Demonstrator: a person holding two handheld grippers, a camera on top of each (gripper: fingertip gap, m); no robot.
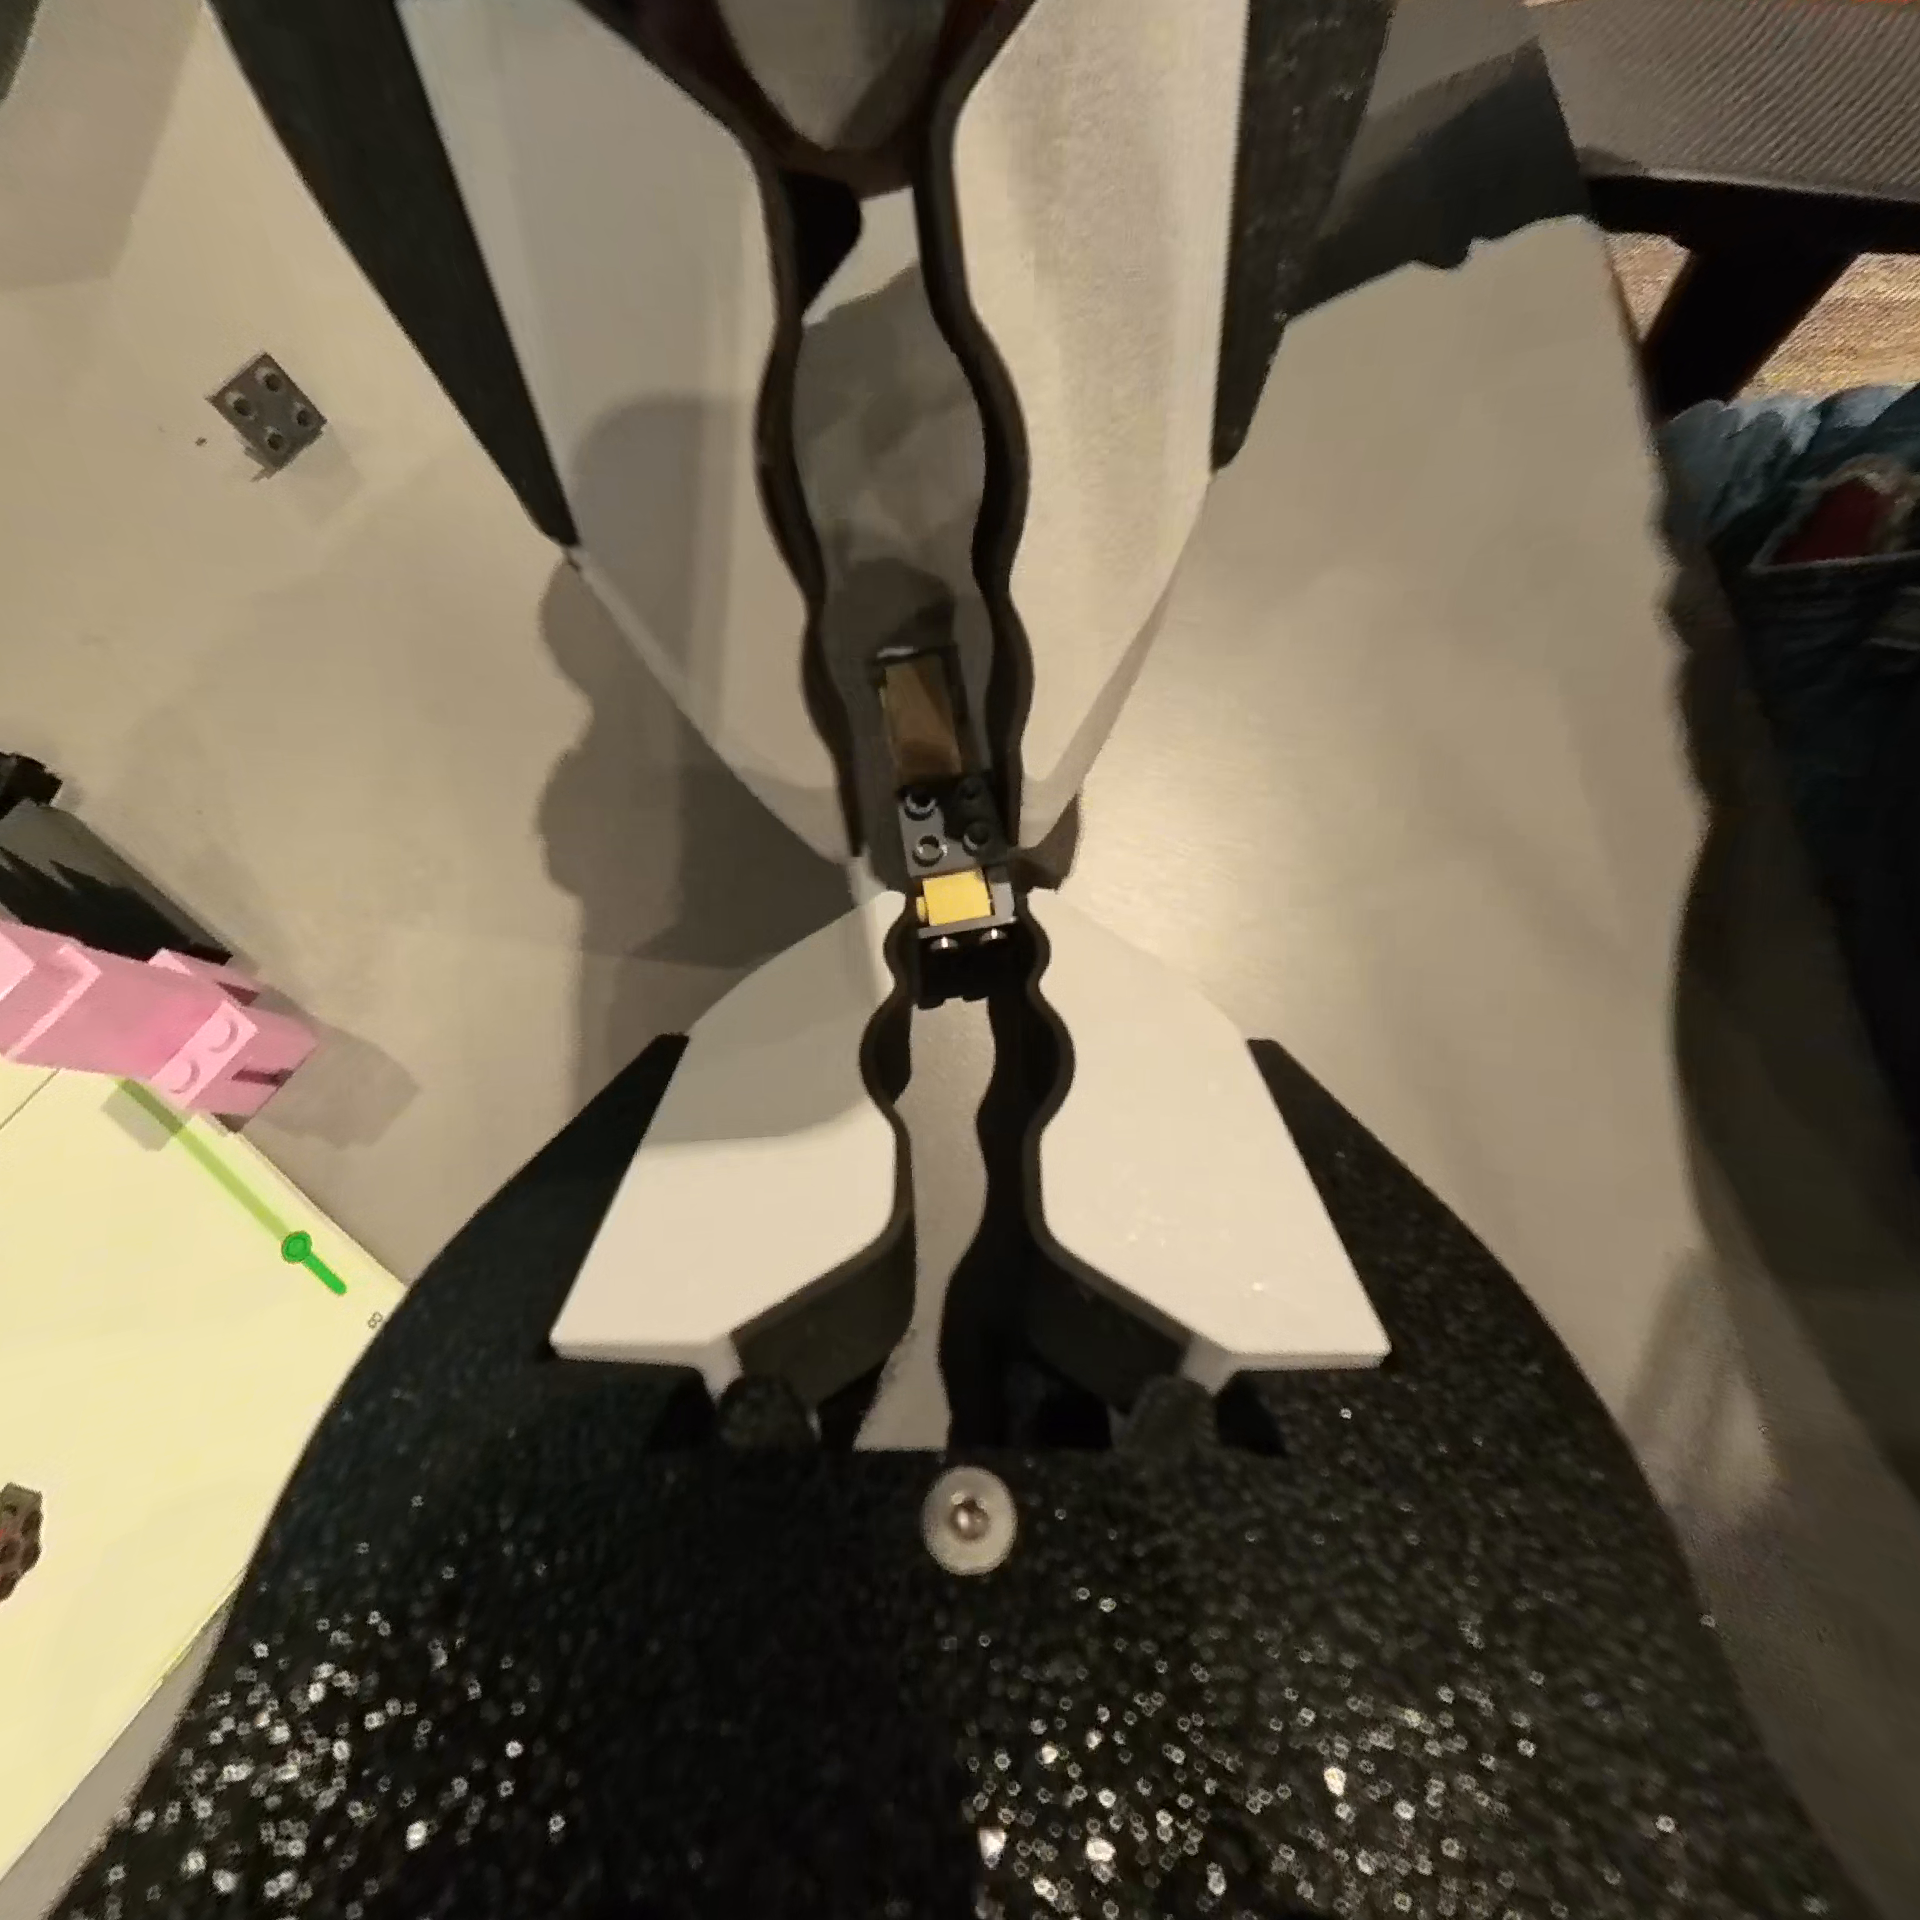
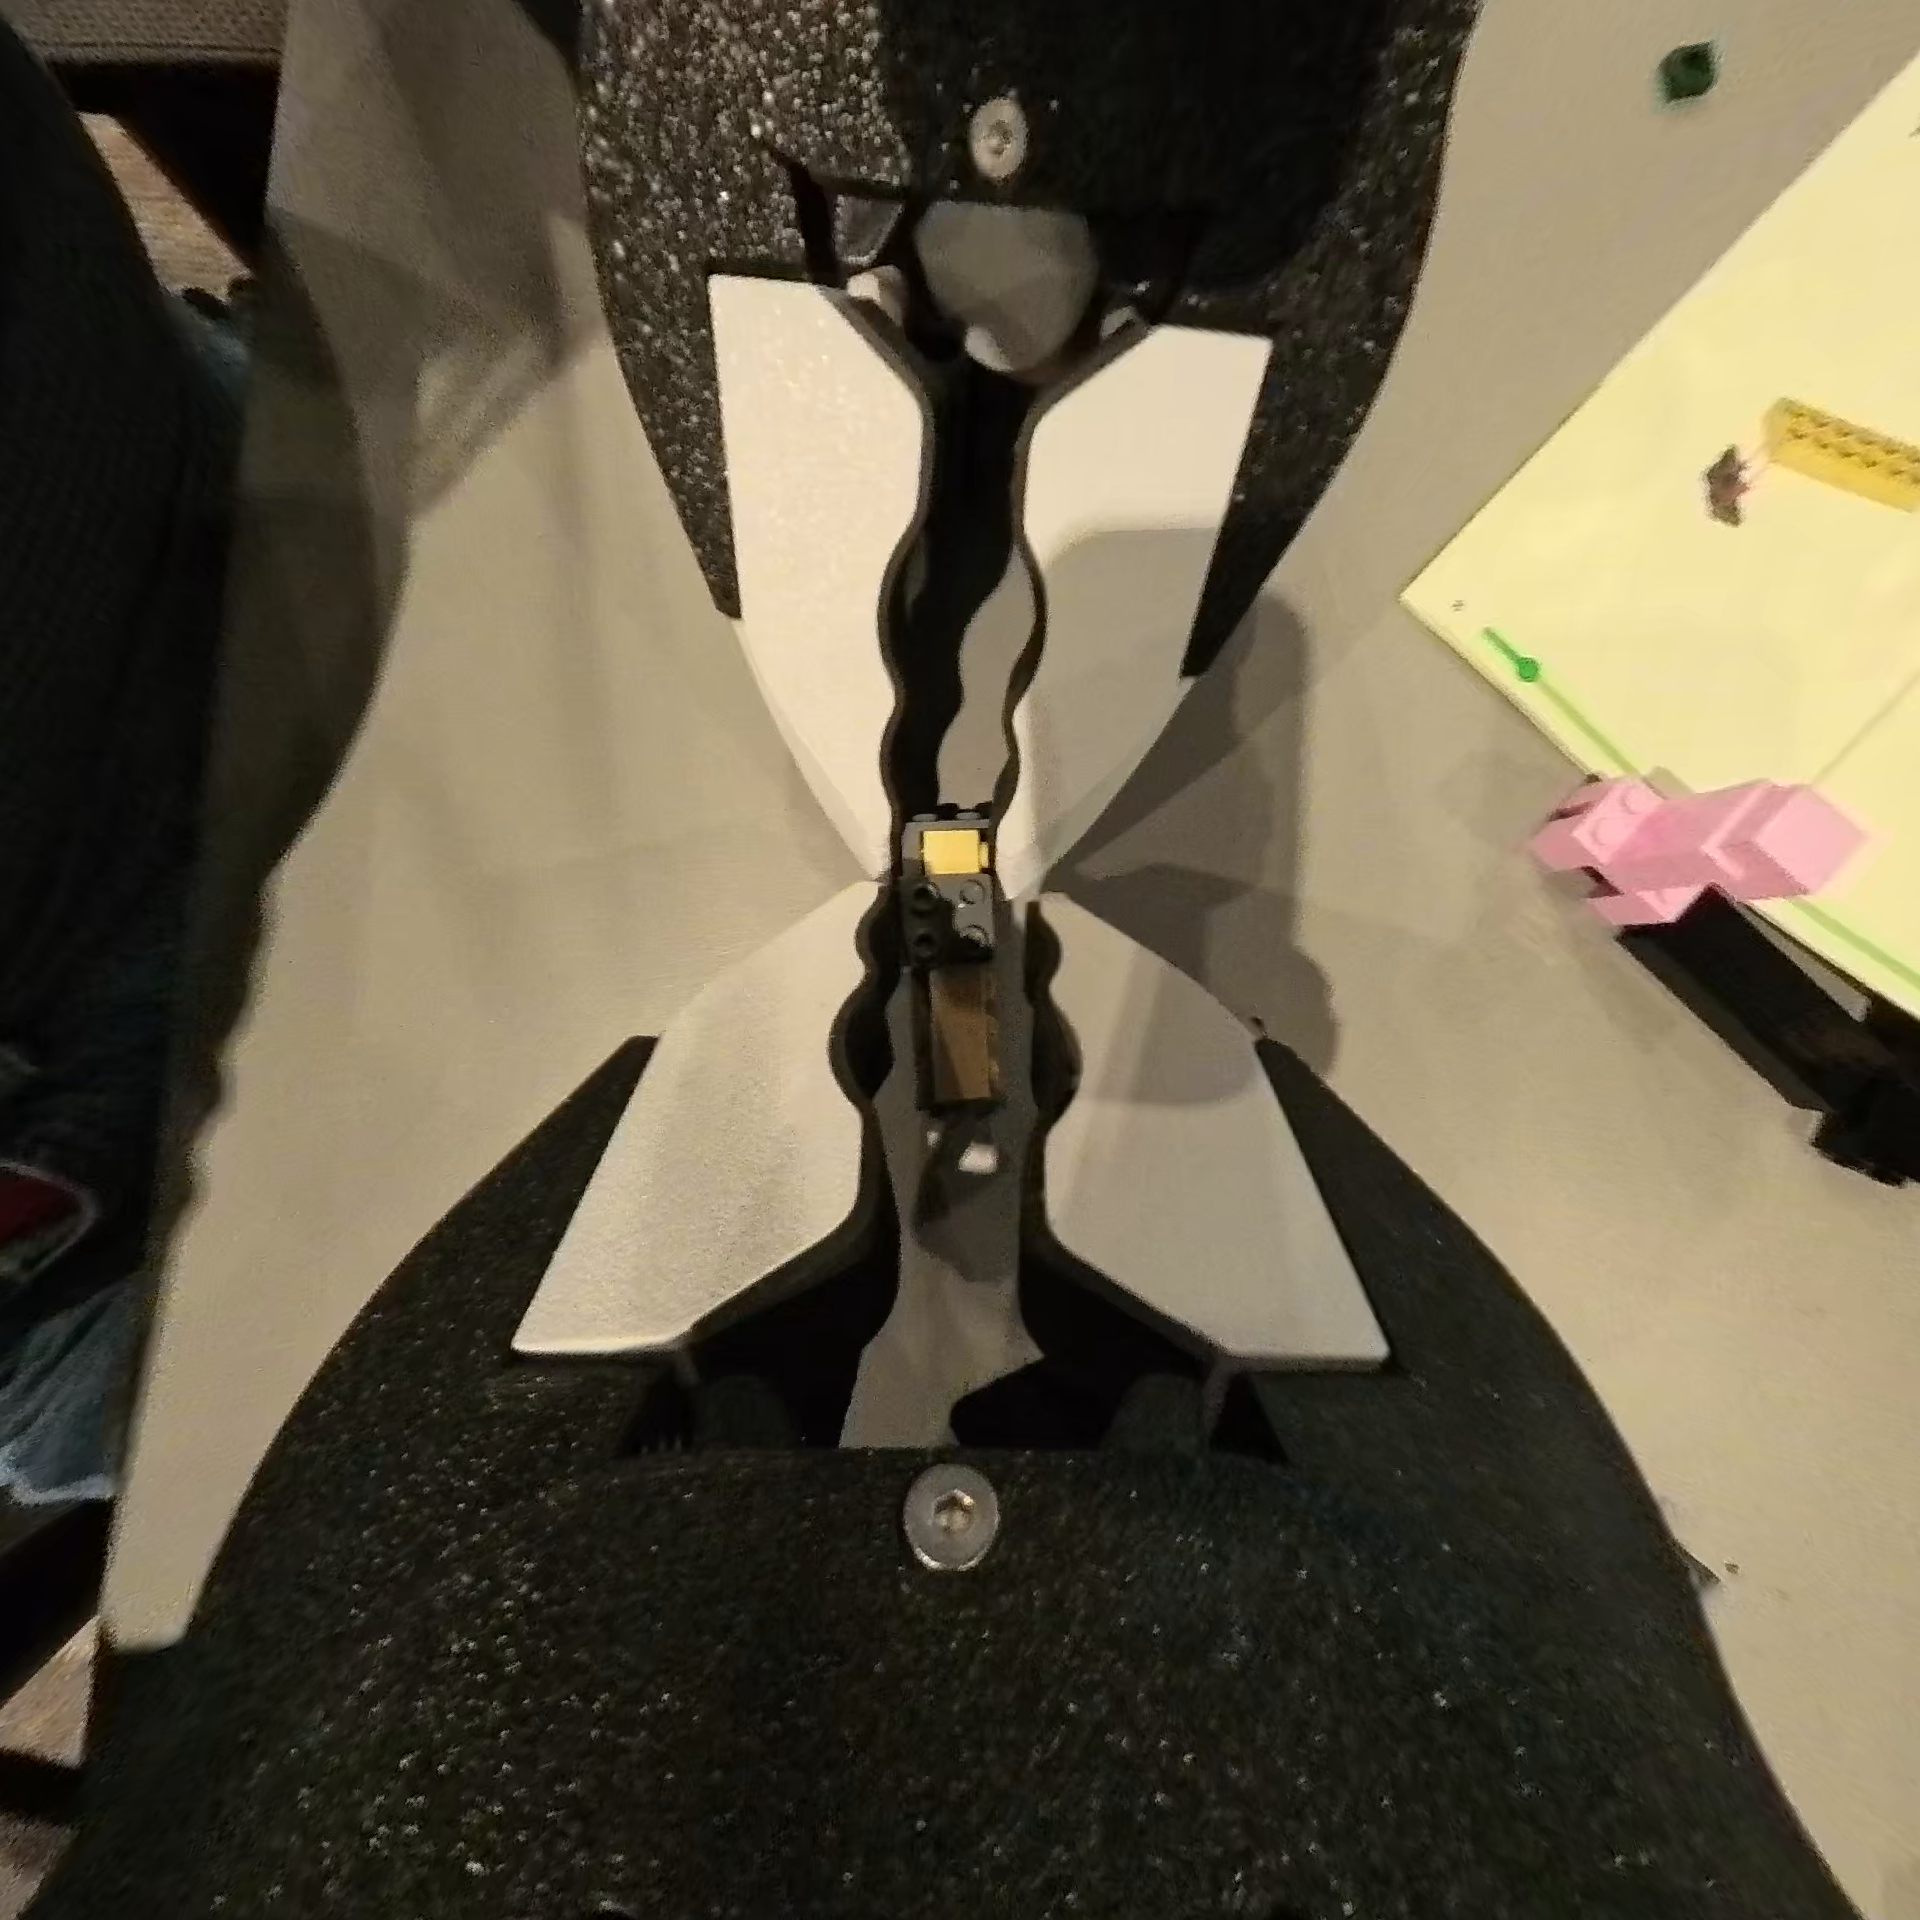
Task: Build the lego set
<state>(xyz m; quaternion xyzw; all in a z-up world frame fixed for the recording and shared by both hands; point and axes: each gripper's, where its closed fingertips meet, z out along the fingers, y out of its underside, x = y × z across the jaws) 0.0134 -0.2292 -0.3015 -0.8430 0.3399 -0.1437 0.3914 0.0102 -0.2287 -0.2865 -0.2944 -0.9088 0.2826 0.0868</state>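
Note:
My two grippers meet tip to tip above the grey table. My left gripper [image 1: 961,940] is shut on a small black brick with a yellow piece [image 1: 954,899] on it. My right gripper [image 2: 951,935] is shut on a black studded plate [image 2: 951,914] with a brown see-through piece [image 2: 961,1039] behind it. The yellow piece touches the black plate [image 1: 951,826]; I cannot tell whether they are locked together. In the right wrist view the left gripper comes down from the top, and the yellow piece [image 2: 951,850] sits at its tips.
A pink lego build [image 1: 208,1039] [image 2: 1704,852] stands by a pale green instruction booklet [image 1: 125,1351] [image 2: 1714,520]. A loose grey 2x2 plate [image 1: 268,416] lies on the table [image 1: 416,727]. A small green piece [image 2: 1688,68] lies far off. A person's clothing [image 2: 104,623] is close by. Less than 4 cm separates the two grippers' tips.

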